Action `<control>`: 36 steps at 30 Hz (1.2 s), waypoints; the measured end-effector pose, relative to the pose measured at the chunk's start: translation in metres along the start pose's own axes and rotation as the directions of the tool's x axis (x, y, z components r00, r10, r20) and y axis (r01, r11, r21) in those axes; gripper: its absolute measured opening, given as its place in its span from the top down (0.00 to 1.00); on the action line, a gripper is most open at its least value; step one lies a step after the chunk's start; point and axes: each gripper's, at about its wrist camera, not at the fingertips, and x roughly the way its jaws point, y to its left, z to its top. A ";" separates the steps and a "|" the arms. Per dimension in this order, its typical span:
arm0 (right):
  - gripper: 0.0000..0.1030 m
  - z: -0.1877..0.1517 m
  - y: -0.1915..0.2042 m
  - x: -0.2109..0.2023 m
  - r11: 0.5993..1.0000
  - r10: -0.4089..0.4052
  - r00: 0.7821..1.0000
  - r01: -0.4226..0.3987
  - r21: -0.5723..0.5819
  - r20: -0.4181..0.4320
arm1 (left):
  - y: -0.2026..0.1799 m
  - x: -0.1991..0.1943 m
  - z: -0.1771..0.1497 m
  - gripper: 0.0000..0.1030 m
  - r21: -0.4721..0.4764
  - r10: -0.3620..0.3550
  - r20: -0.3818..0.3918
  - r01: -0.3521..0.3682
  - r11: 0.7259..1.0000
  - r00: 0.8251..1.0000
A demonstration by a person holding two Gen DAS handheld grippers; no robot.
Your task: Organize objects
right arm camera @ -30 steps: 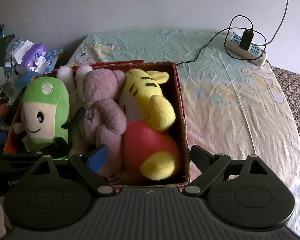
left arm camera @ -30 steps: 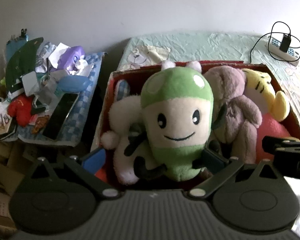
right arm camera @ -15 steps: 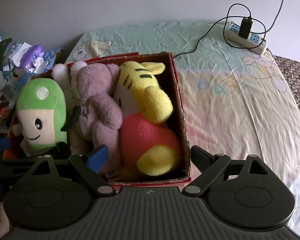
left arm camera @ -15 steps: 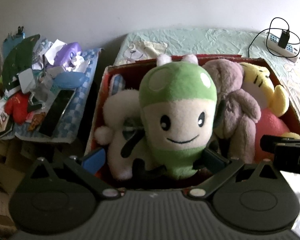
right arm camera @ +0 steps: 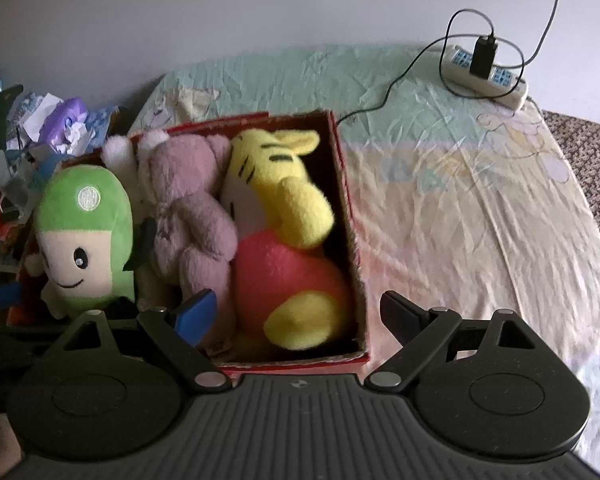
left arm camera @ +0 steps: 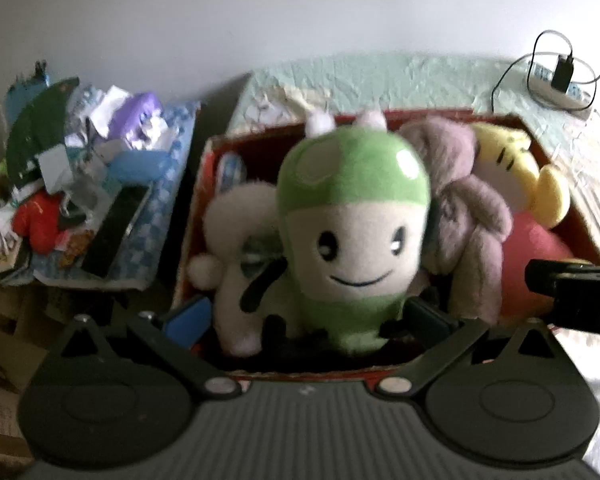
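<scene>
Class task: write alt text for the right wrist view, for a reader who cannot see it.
An open red cardboard box on a pastel bedsheet is packed with a green-capped smiling plush doll, a mauve plush bear and a yellow striped plush tiger. The open right tongs hover at its near edge.

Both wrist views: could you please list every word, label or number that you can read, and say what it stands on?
"D": a white letter on the right gripper, at the left wrist view's edge; the rest is cut off.
Print on the bed sheet: pale letters, too blurred to read.
The plush tag: too small to read.
</scene>
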 end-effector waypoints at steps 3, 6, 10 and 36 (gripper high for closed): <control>0.12 0.002 -0.006 -0.012 1.000 0.001 1.000 -0.002 0.016 0.029 | 0.001 -0.016 0.004 0.01 -0.002 -0.022 0.038 0.022 1.000 0.999; 0.12 0.002 -0.014 -0.020 0.999 -0.015 0.999 0.013 0.036 0.045 | -0.003 -0.026 0.004 0.01 0.015 -0.045 0.060 0.044 0.999 0.997; 0.12 -0.001 -0.021 -0.024 0.998 -0.004 1.000 0.003 0.058 0.026 | -0.008 -0.032 -0.001 0.01 0.040 -0.068 0.053 0.066 0.997 0.996; 0.12 -0.040 -0.075 -0.042 0.978 -0.087 0.996 0.087 0.189 -0.007 | -0.065 -0.045 -0.022 0.01 0.176 -0.184 -0.002 0.182 0.967 0.983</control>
